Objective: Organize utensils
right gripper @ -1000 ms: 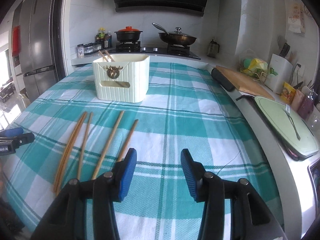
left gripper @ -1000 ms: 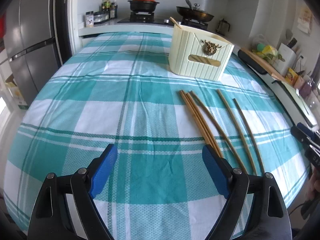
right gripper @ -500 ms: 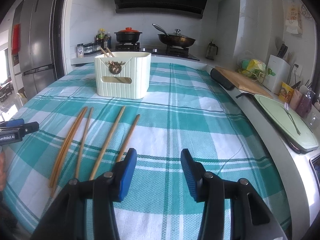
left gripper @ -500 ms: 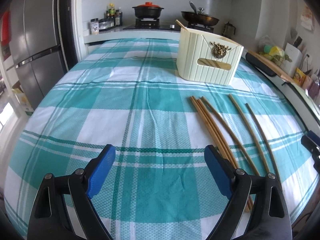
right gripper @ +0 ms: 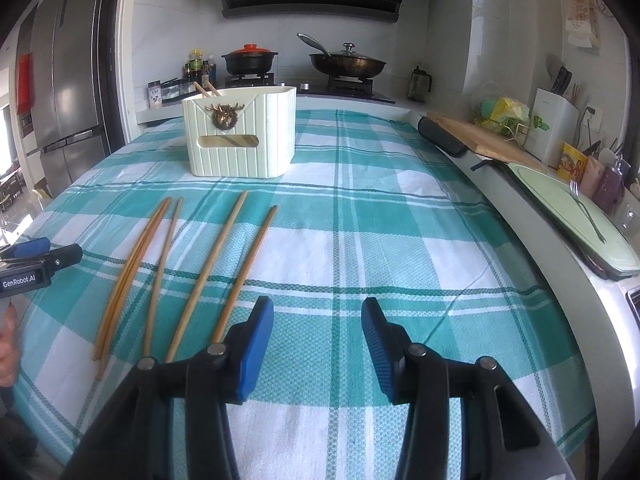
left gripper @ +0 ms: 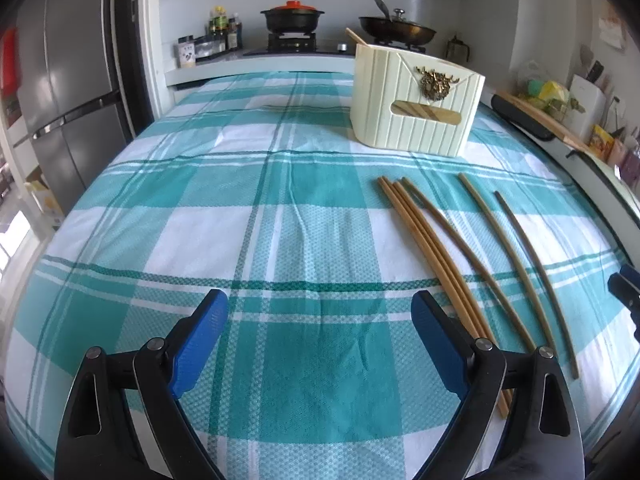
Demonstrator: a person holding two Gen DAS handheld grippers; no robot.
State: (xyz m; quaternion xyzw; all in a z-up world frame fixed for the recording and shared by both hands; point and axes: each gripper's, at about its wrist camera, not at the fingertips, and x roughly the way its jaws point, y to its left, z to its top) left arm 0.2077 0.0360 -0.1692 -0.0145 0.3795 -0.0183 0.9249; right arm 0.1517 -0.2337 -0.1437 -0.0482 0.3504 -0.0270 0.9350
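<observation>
The left claw hovers wide open over the teal-checked cloth covering the bench, nothing between its blue pads. The right claw stands partly open and empty, just right of the chopsticks, which lie loose on the cloth in a fanned row. Beyond them sits the cream holder, more chopsticks poking out of it.

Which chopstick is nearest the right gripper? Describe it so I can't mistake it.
Start at the cream ribbed utensil box on the teal checked tablecloth. In front of it lie brown wooden chopsticks; take the rightmost chopstick, lying alone, darker, its near end by the right gripper's left finger.
</observation>
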